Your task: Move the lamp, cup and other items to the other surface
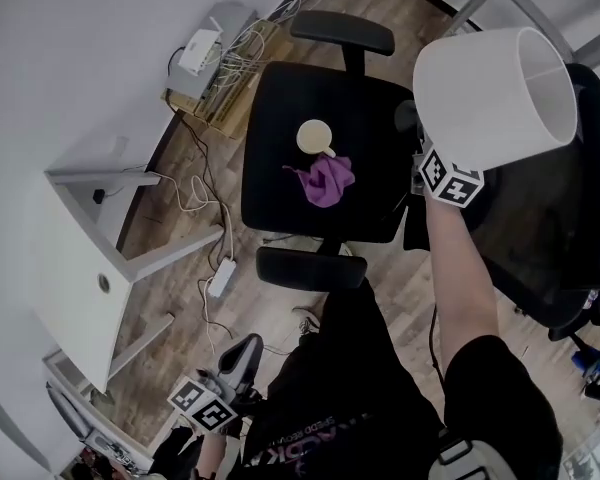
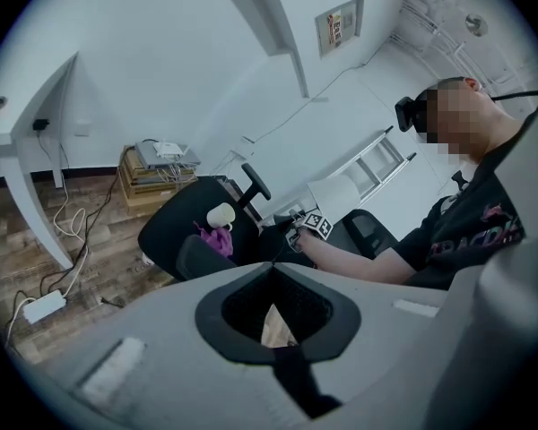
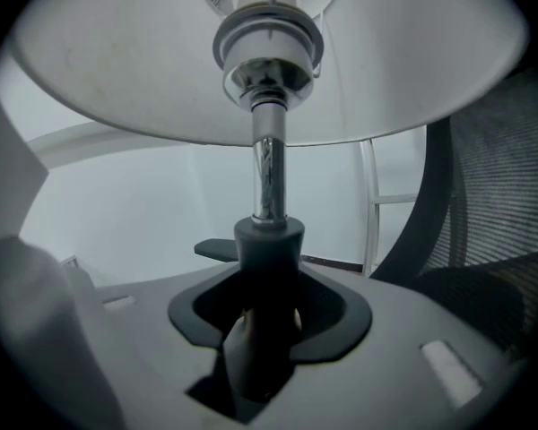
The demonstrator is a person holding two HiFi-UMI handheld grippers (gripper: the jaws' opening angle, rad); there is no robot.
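A lamp with a white shade (image 1: 495,93) hangs in the air to the right of a black office chair (image 1: 280,98). My right gripper (image 1: 420,163) is shut on it. The right gripper view has the chrome stem (image 3: 267,173) rising from a dark collar clamped between my jaws (image 3: 264,321), with the shade (image 3: 161,61) overhead. A cream cup (image 1: 315,136) and a purple cloth (image 1: 327,180) lie on the chair seat, and the cup (image 2: 221,215) also shows small in the left gripper view. My left gripper (image 1: 242,358) hangs low by the person's left side, shut and empty.
A white desk (image 1: 65,268) stands at the left. Cables and a power strip (image 1: 220,276) lie on the wooden floor between desk and chair. A wooden crate with a router (image 1: 215,68) sits by the wall. A second black mesh chair (image 1: 560,248) is at the right.
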